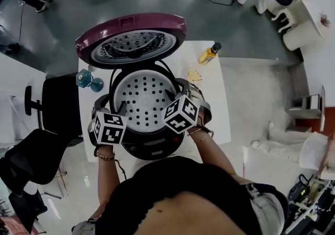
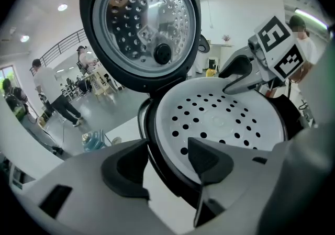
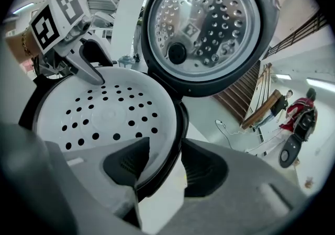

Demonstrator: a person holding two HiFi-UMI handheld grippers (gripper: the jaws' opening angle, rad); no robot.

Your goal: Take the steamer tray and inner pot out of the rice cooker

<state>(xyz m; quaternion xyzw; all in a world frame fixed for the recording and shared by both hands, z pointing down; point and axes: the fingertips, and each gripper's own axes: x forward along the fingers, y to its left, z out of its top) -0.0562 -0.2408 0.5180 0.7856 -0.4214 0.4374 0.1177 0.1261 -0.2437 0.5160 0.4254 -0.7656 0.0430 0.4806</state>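
1. At the far left, a black chair (image 1: 58,104) stands at about 9 o'clock from the rice cooker (image 1: 152,147). It is beside the white table (image 1: 212,105). A blue bottle (image 1: 86,79) is near the cooker at about 10 o'clock.
2. My left gripper (image 2: 167,145) comes down on the cooker's rim at about 8 o'clock, pointing steeply downward. Its jaws stand moderately apart and straddle the rim. The outer jaw hangs outside the cooker's wall and the inner jaw hangs over the edge of the steamer tray (image 1: 144,95). Bare table shows between the outer jaw and the wall, so the pads are not pressing. This gripper grips nothing.
3. The cooker sits in the middle of the table. Its maroon lid (image 1: 131,35) is raised at 12 o'clock, with the perforated metal inner plate facing me. The steamer tray is white with round holes and sits level in the cooker's mouth. It covers the inner pot, which I cannot make out beneath it.
4. My right gripper (image 3: 165,145) meets the rim at about 4 o'clock, also tilted steeply down. Its jaws are at a middling width across the rim, one over the tray's edge and the other outside the wall. A strip of table shows in the gap beside the outer jaw. This gripper also clamps nothing.
5. An amber bottle (image 1: 209,53) lies on the table at about 1 o'clock from the cooker, well apart from both grippers.
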